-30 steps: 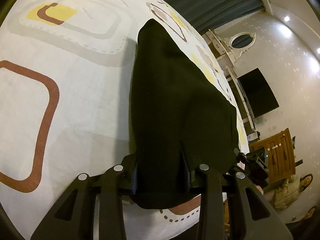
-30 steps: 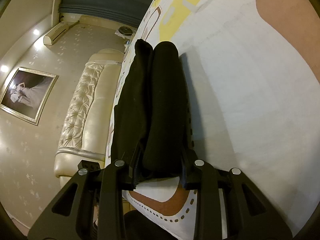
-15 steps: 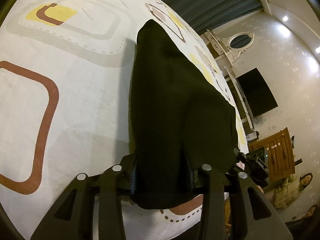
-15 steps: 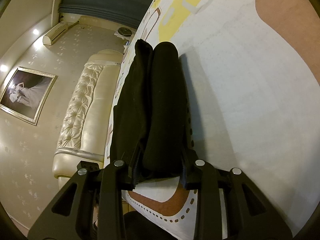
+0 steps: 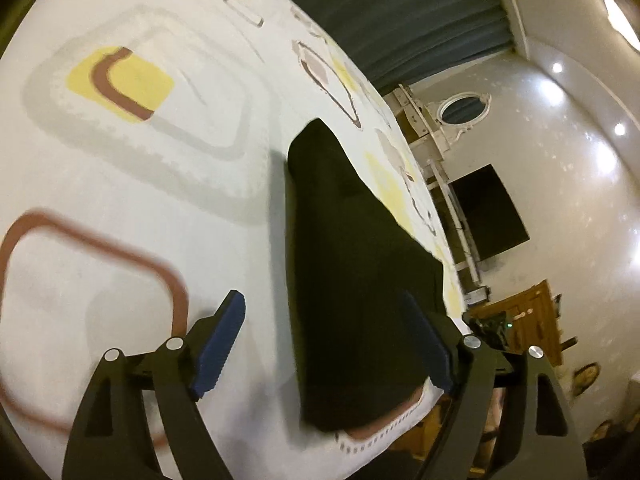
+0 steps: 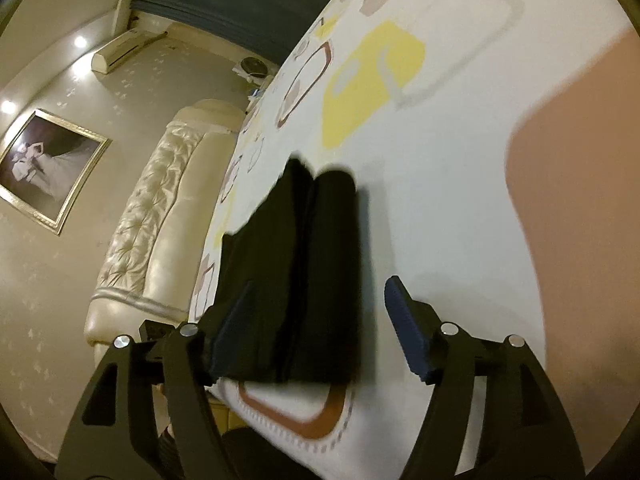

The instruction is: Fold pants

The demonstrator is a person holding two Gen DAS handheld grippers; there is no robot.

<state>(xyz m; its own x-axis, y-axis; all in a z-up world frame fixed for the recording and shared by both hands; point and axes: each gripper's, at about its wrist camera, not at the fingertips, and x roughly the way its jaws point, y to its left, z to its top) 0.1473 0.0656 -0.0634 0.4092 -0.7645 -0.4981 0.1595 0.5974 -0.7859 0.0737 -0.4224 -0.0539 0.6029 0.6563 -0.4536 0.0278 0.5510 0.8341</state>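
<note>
Between both spread tongs (image 5: 324, 340) (image 6: 316, 328), folded pants (image 5: 352, 288) (image 6: 296, 276).

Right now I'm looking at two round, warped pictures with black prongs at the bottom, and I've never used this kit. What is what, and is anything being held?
There is no robot. A person holds a two-finger tool in each hand, and each tool carries a wide-angle camera that looks out along its fingers, which is why the pictures look bent.

One picture is from the left gripper, the other from the right gripper. The black prongs with blue pads are their fingers.

On the patterned bedsheet lie the black pants, folded into a narrow stack near the bed's edge; the right view shows them as two side-by-side layers.

Both sets of jaws stand open around the near end of the pants. Nothing is gripped.
</note>
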